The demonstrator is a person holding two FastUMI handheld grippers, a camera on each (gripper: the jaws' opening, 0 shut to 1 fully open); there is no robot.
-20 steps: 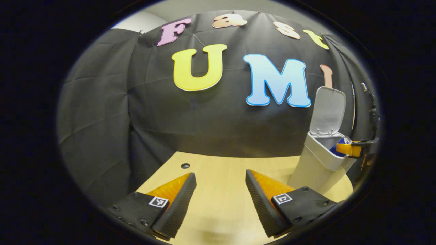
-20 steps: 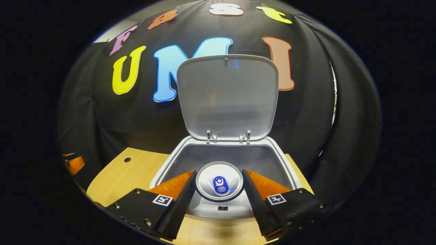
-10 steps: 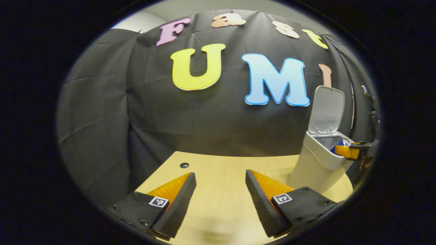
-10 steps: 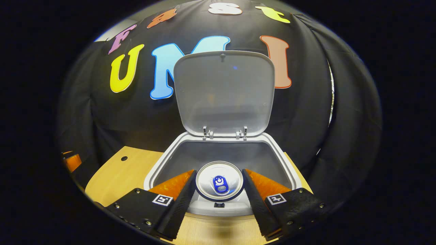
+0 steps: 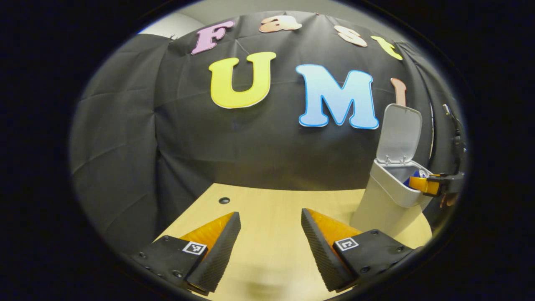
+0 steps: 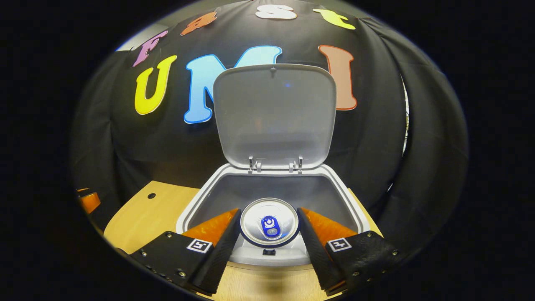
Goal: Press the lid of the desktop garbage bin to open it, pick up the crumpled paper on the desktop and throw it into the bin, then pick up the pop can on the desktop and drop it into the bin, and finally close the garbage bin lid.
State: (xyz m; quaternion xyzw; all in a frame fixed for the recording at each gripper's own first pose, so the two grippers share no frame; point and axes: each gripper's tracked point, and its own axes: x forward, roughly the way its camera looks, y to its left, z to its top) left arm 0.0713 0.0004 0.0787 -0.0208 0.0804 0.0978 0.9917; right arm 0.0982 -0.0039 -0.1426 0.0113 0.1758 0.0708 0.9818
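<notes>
While the right gripper [image 6: 269,223] squeezes the pop can [image 6: 269,221] over the open bin [image 6: 267,188] (lid [image 6: 273,113] up), the left gripper [image 5: 271,234] waits with fingers apart above the worktop [image 5: 271,205].

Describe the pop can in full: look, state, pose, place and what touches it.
The pop can is seen end-on in the right gripper view: a round silvery metal top with a blue pull tab and a dark blue rim edge. Its tab looks unpulled. The right gripper clamps it, one finger pressing each side. It hangs over the front part of the opening of the bin, whose lid stands open behind it. In the left gripper view a sliver of blue can peeks past the bin's rim.
</notes>
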